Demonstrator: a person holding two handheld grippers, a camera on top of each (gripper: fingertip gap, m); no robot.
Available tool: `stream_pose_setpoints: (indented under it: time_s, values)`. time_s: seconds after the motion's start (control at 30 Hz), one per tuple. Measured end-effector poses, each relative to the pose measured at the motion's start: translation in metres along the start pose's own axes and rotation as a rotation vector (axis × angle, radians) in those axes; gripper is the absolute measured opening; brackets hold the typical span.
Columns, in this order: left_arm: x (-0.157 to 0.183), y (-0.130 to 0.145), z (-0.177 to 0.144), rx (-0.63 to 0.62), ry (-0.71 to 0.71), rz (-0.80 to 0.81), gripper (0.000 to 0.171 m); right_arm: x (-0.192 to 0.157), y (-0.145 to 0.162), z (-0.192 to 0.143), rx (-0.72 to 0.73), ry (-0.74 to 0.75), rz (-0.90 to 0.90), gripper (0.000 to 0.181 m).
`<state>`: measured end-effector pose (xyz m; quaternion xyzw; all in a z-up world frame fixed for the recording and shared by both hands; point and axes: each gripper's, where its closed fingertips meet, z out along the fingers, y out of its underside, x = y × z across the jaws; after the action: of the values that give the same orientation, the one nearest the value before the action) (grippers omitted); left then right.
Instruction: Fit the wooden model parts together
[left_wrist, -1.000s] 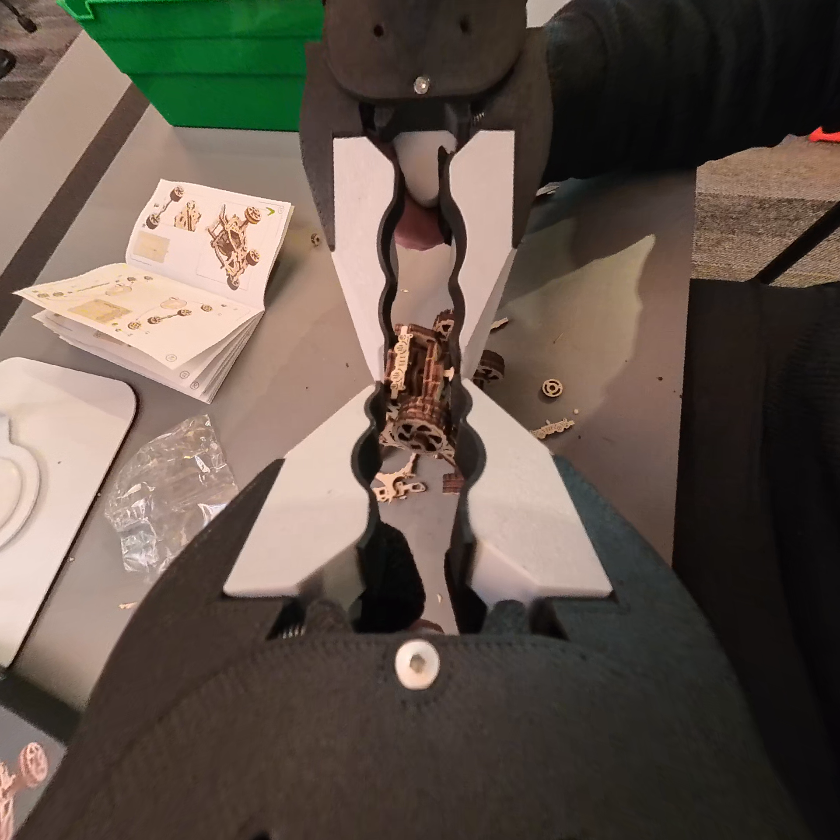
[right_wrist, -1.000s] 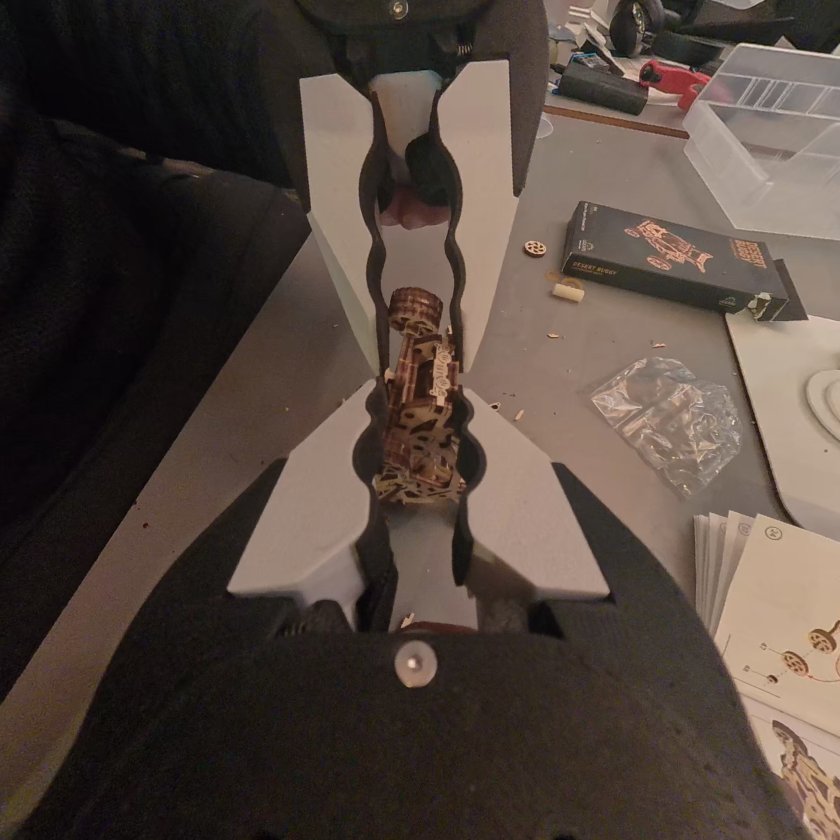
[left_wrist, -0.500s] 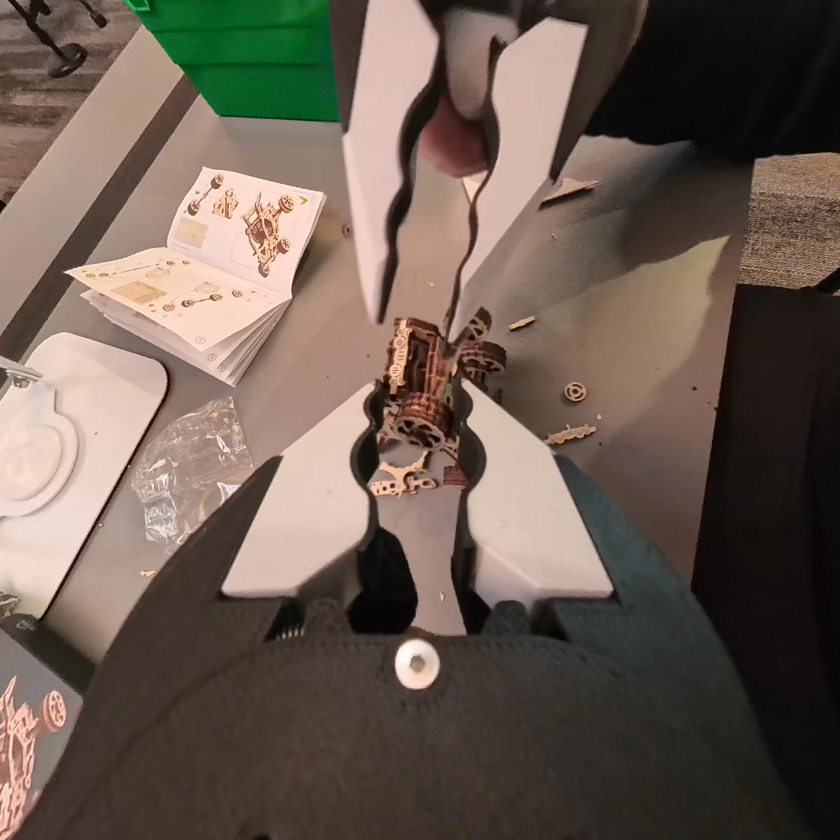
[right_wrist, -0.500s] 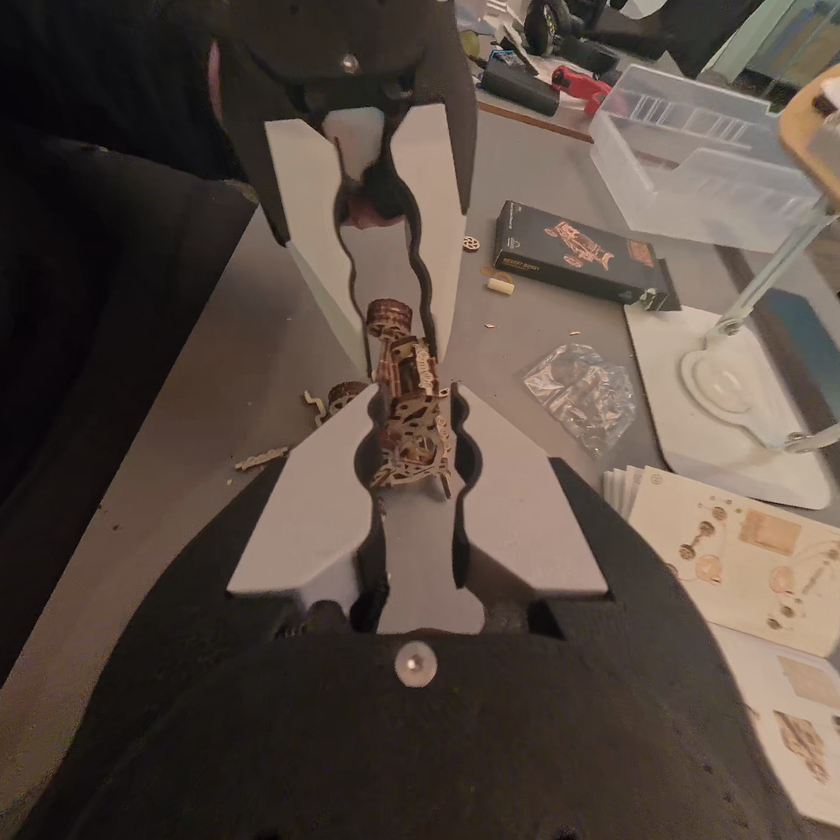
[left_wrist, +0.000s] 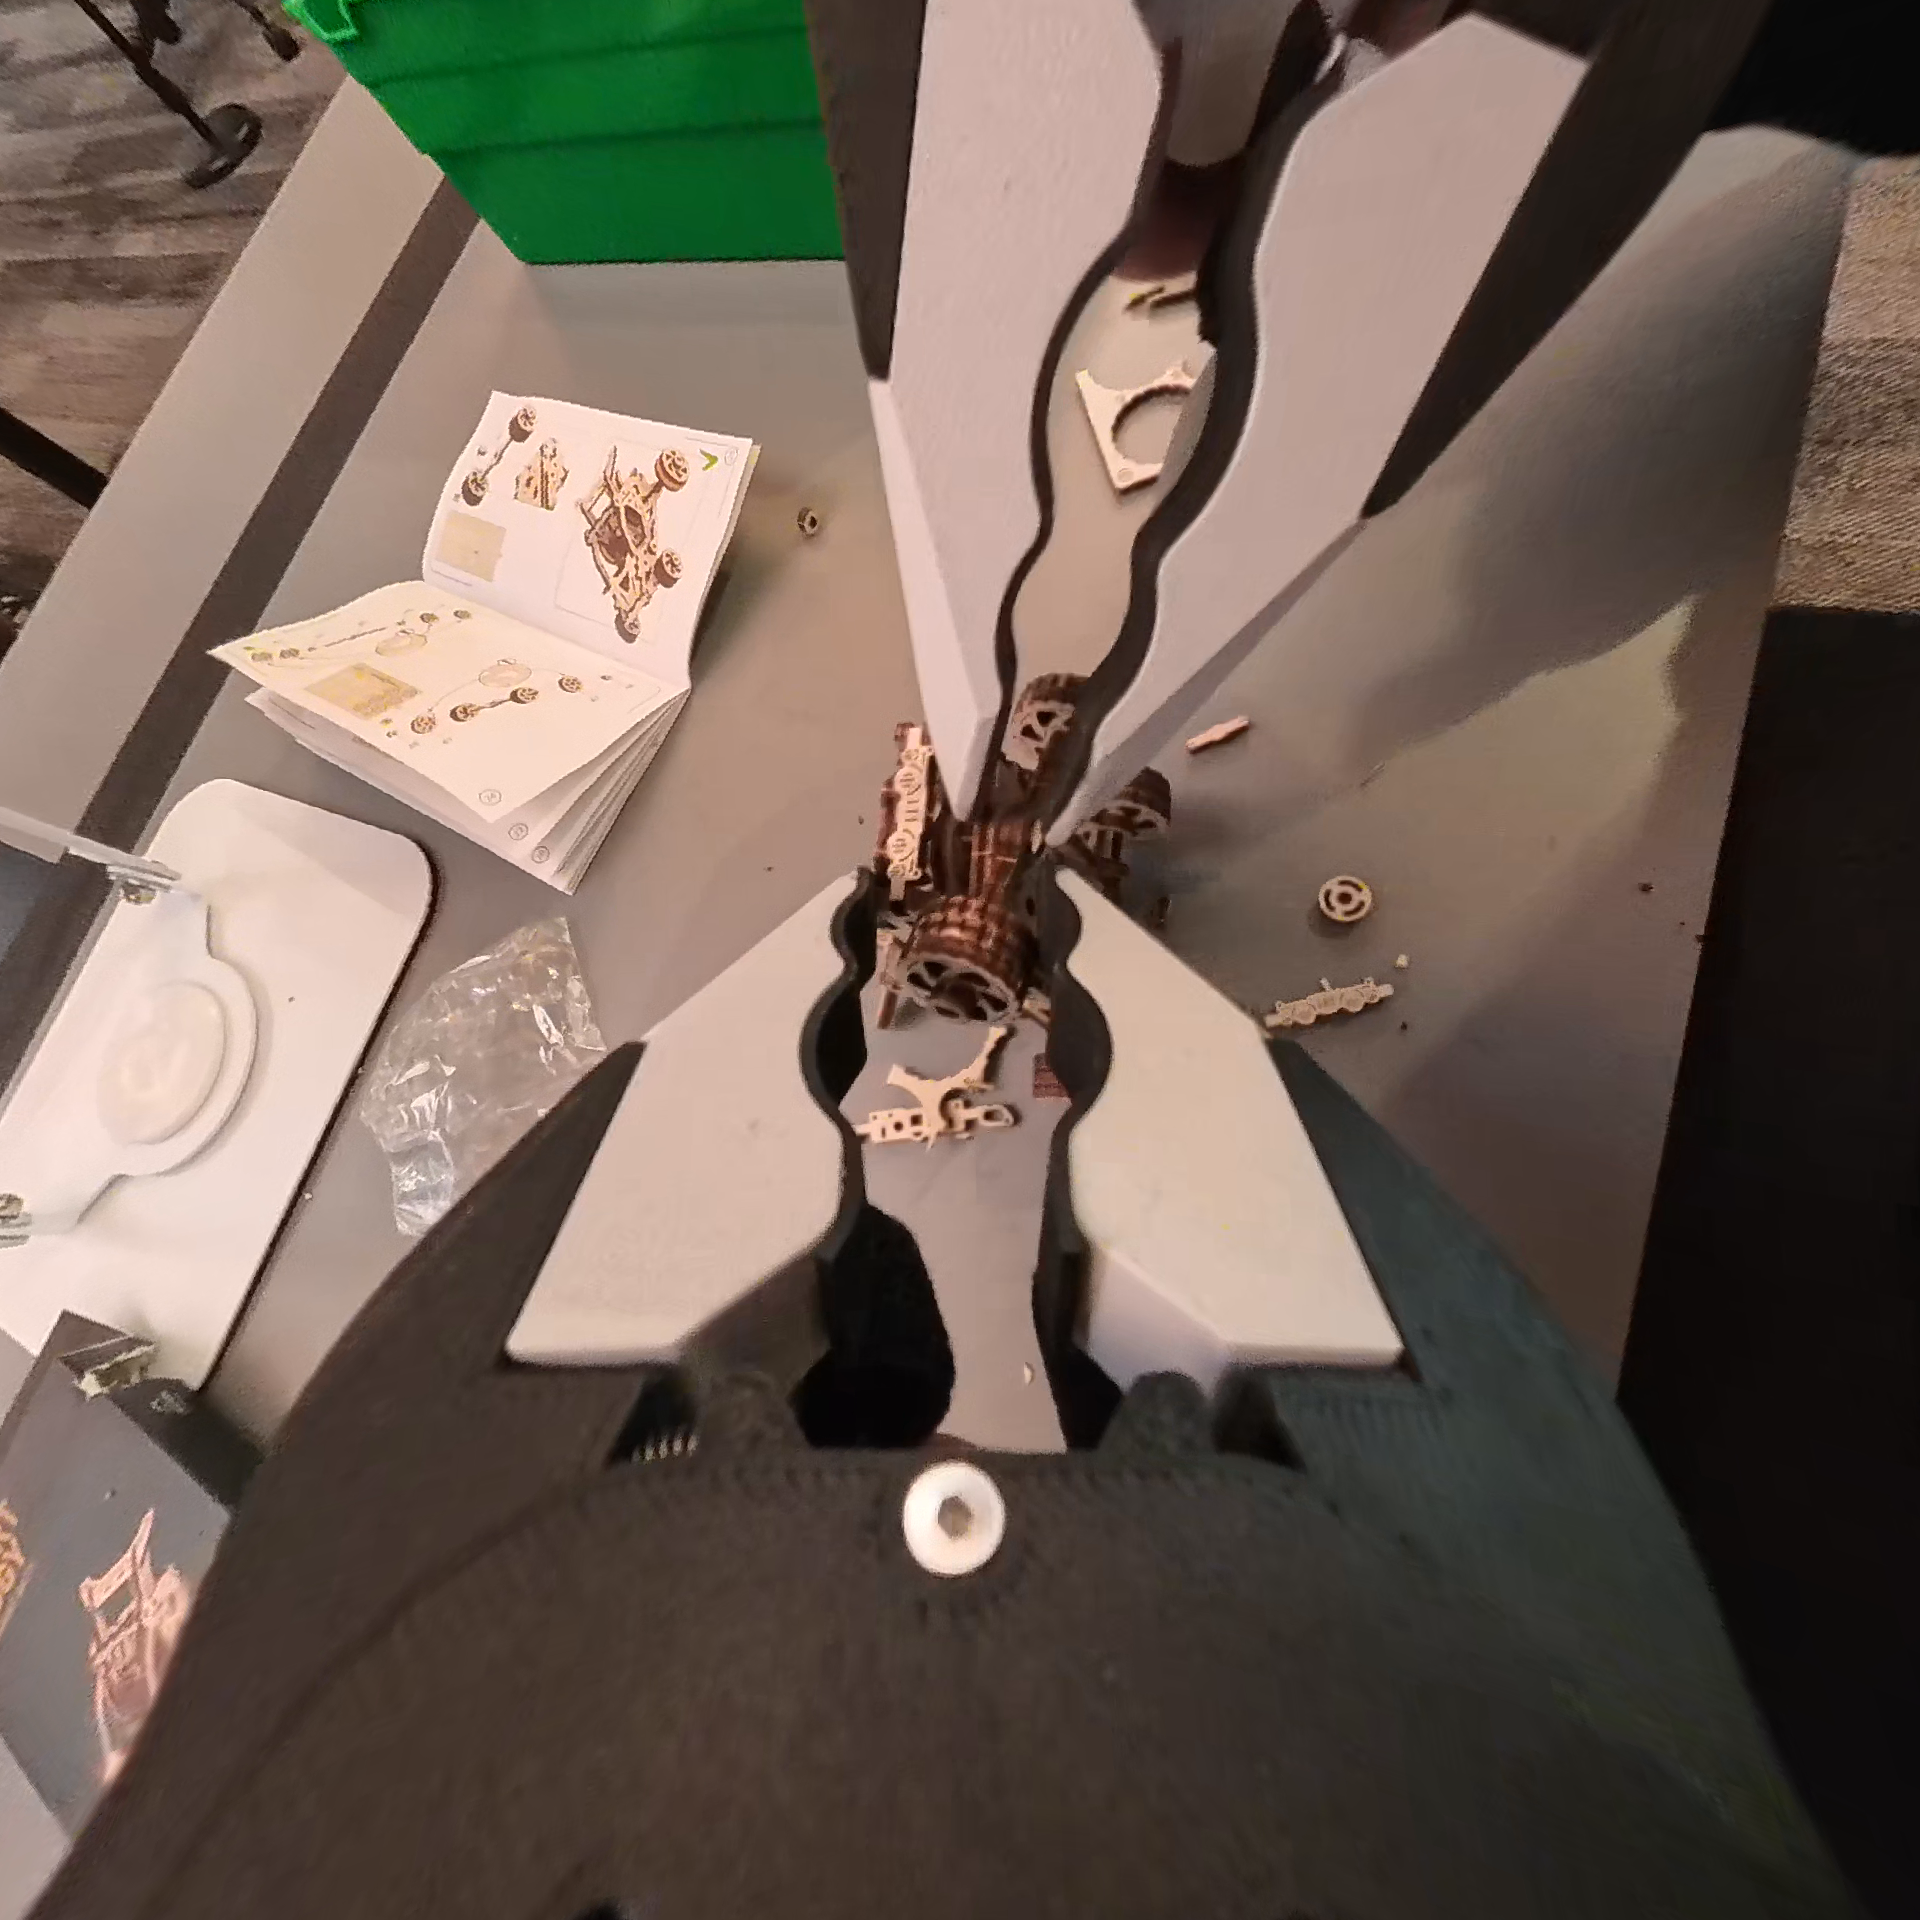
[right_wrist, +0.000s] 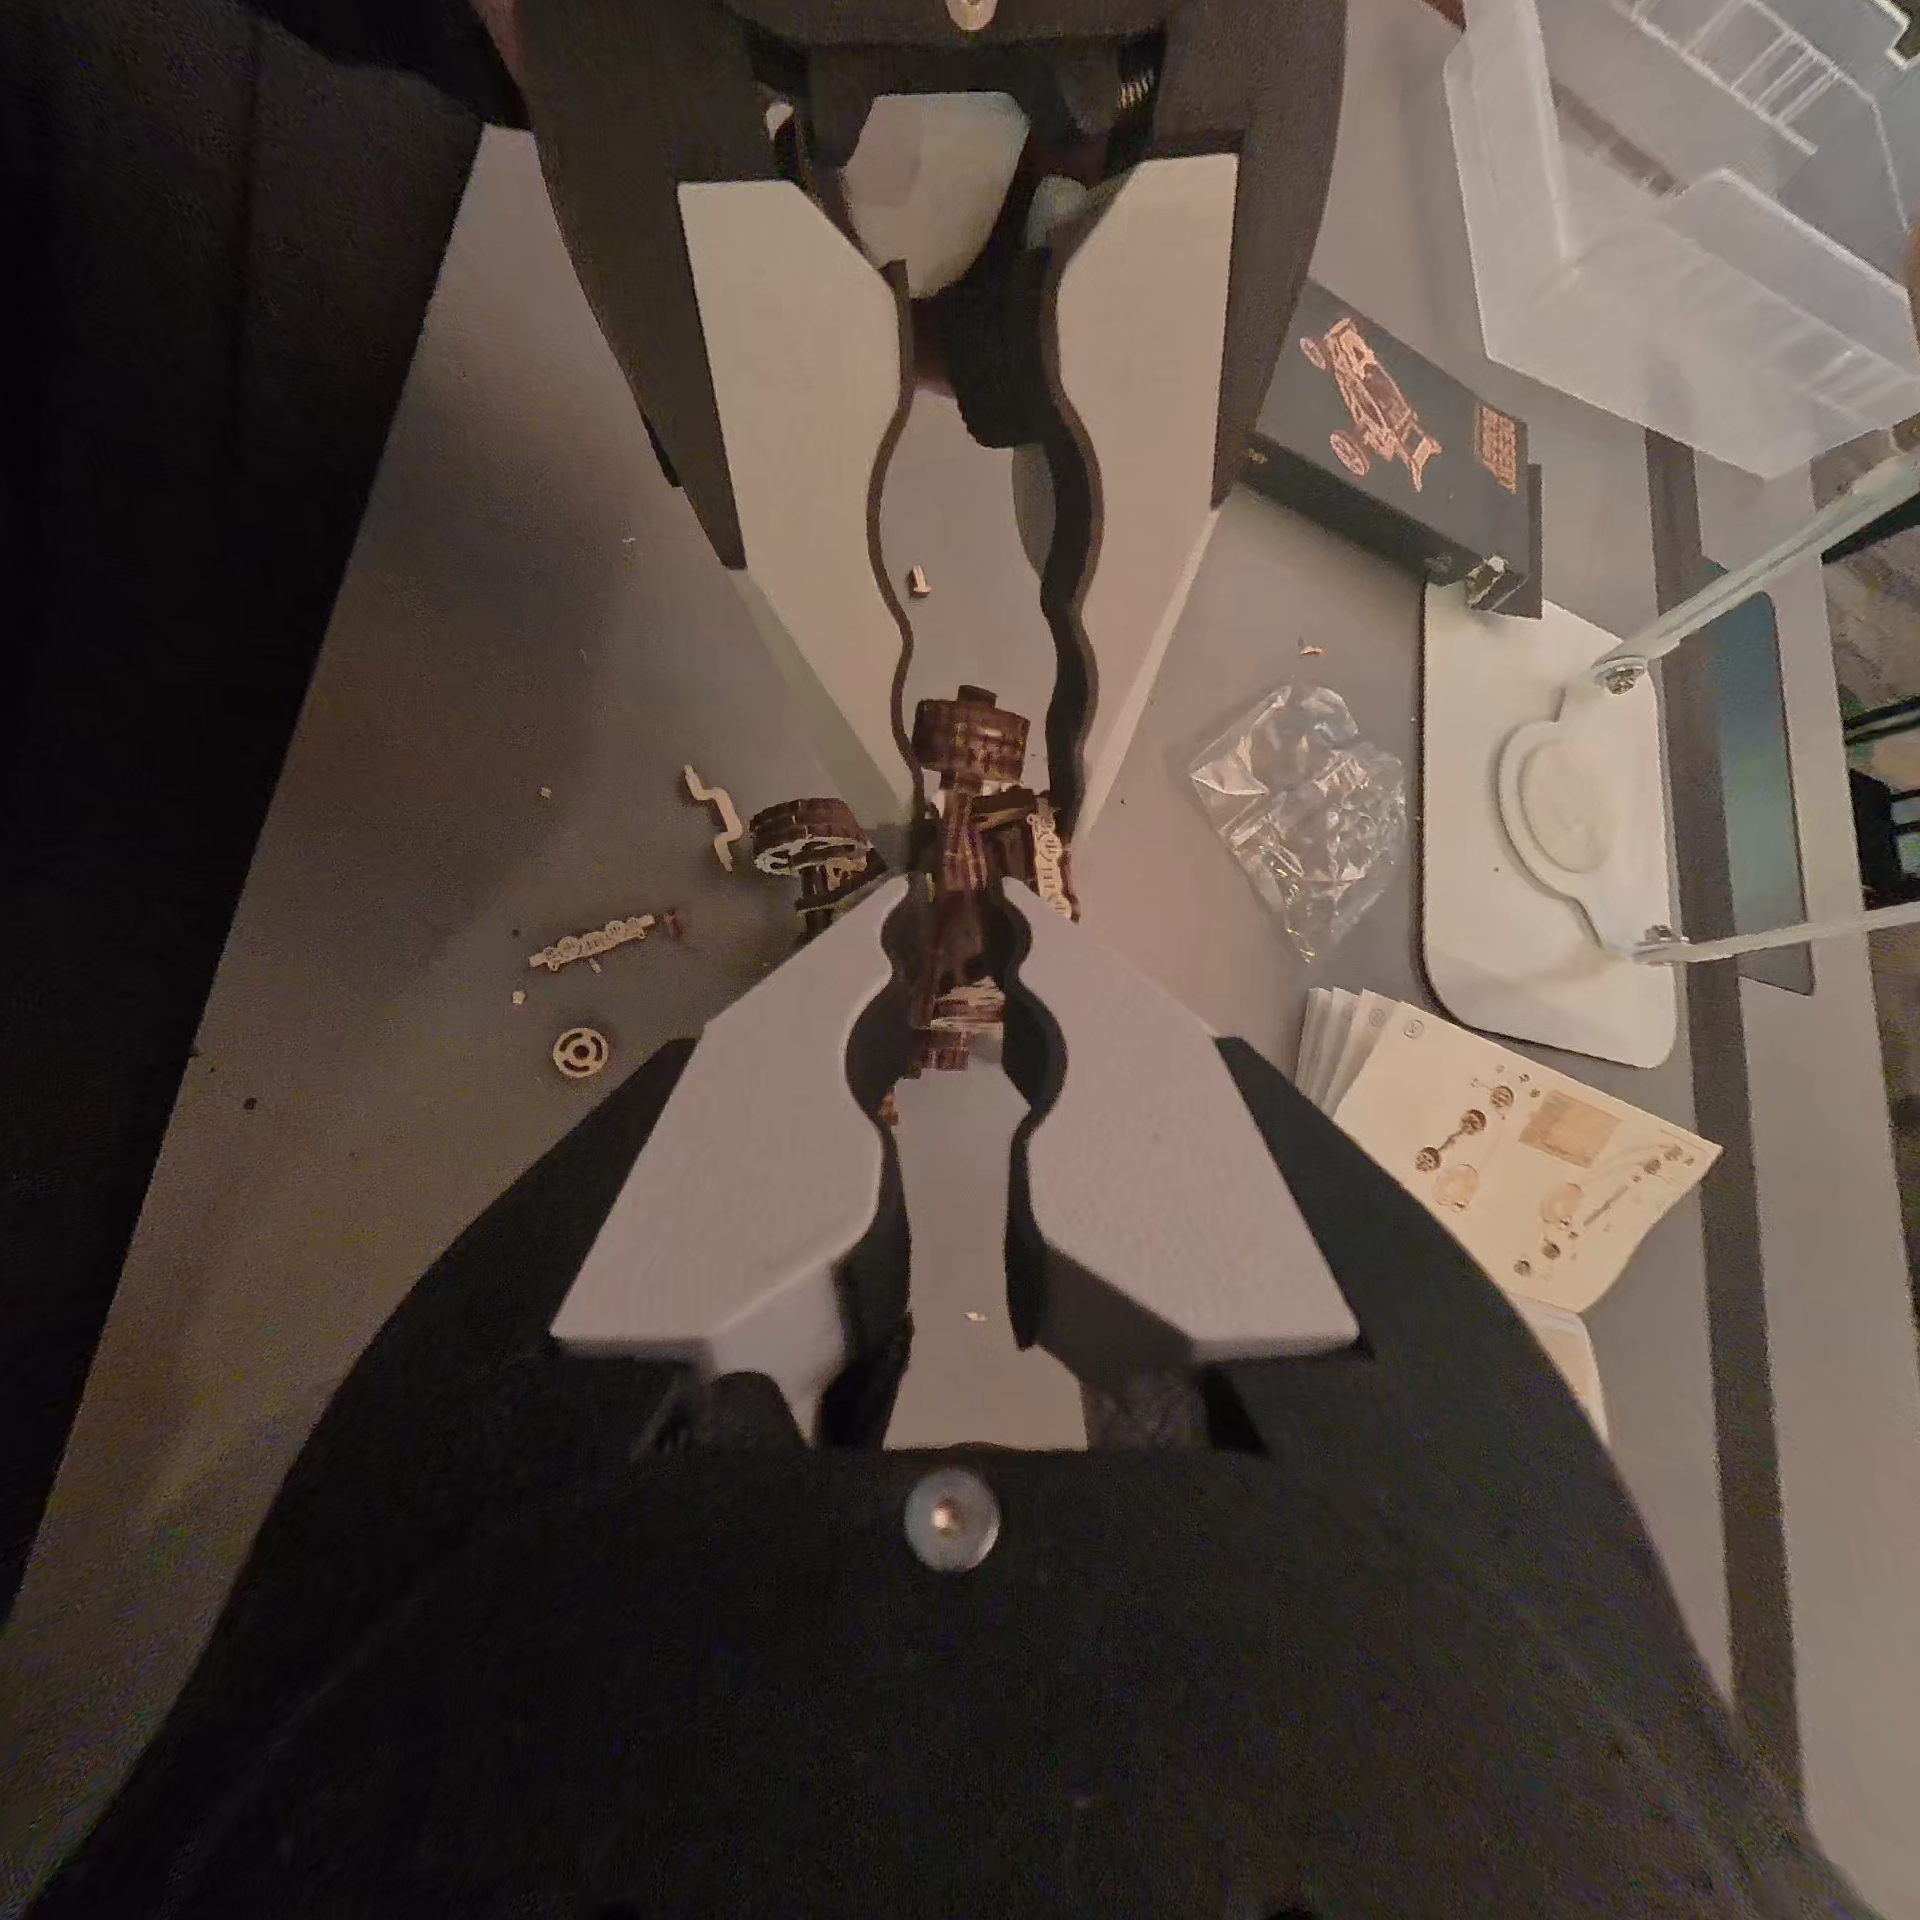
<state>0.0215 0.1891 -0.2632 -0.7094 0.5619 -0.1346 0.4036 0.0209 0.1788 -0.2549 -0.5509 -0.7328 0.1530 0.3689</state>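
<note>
Two tools meet tip to tip over the grey worktop (left_wrist: 1507, 644), both narrowed onto the same small wooden model (left_wrist: 961, 904). The left tool (left_wrist: 956, 894) has its white fingers (left_wrist: 727, 1122) closed to a slim gap, and the model's dark wheel sits between their tips. The right tool (right_wrist: 961, 914) comes from the opposite side and pinches the model's body between its own tips (in its own view the dark slatted frame fills the gap). The model is held just above the worktop, roughly in the middle of it; whether it touches the surface I cannot tell.

Loose pieces lie close by. A pale bracket (left_wrist: 935, 1107) rests on the worktop just under the left tool's fingers. A separate wheel (right_wrist: 805, 847) stands just beside the model. A pale strip (right_wrist: 592, 940) and a small ring (right_wrist: 580, 1055) lie near it, toward the worktop's edge. A curved pale piece (left_wrist: 1138, 431) lies farther off, seen through the right tool's fingers.

An open booklet (left_wrist: 520, 634) lies to one side of the model, with a crumpled clear bag (left_wrist: 488, 1060) near it and a white plate (left_wrist: 312, 935) beyond the bag. A green bin (left_wrist: 623, 125) stands at the far end, a black box (right_wrist: 1392, 457) lies past the bag, and a clear box (right_wrist: 1662, 229) sits behind that.
</note>
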Motion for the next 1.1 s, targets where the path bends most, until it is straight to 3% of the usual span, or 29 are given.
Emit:
stream_pose_setpoints:
  time_s: [0.2,0.43,0.8,1.1]
  values:
    - [-0.0003,-0.0009,0.0011,0.0,-0.013,0.011,0.027,0.0021,0.0011,-0.0002,-0.08,0.092,-0.023,0.012]
    - [0.0014,-0.004,0.0017,0.021,-0.003,0.017,0.027,-0.0008,0.01,0.0039,-0.161,0.089,-0.003,0.013]
    - [0.002,-0.007,0.0032,0.036,-0.004,0.025,0.026,-0.0041,0.0078,0.0007,-0.074,-0.008,0.113,0.013]
    - [0.0014,-0.0077,0.0044,0.049,-0.001,0.024,0.027,-0.0022,0.0091,-0.0008,-0.055,-0.044,0.099,0.01]
